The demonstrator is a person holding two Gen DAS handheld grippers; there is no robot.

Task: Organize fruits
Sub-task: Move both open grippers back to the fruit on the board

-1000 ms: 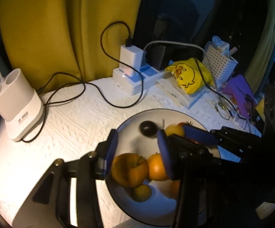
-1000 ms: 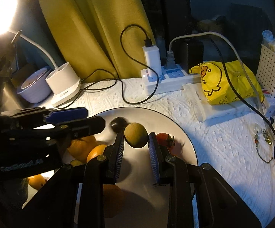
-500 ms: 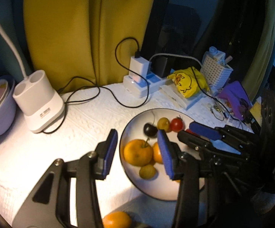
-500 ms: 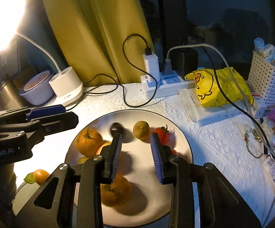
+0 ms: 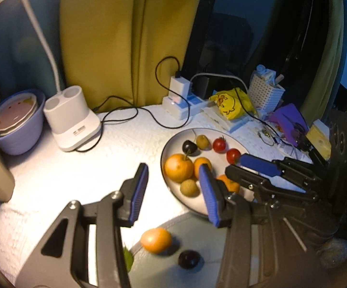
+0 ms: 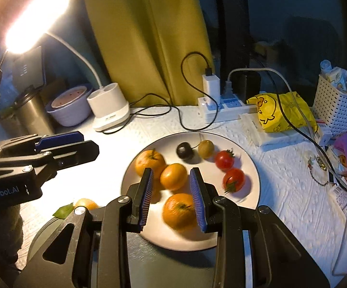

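The left black two-finger gripper (image 5: 172, 193) has ribbed blue pads and silver screws at its angular linkage arms (white "GenRobot.AI" lettering shows on its body); the right black two-finger gripper (image 6: 172, 198) matches, blue-padded and silver-screwed.

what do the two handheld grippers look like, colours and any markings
Both are black, angular frames with silver screws and triangular cut-outs. Each gripper has two flat fingers faced with ribbed blue pads. The left gripper carries white GenRobot.AI lettering; a green light glows on the right gripper's body.
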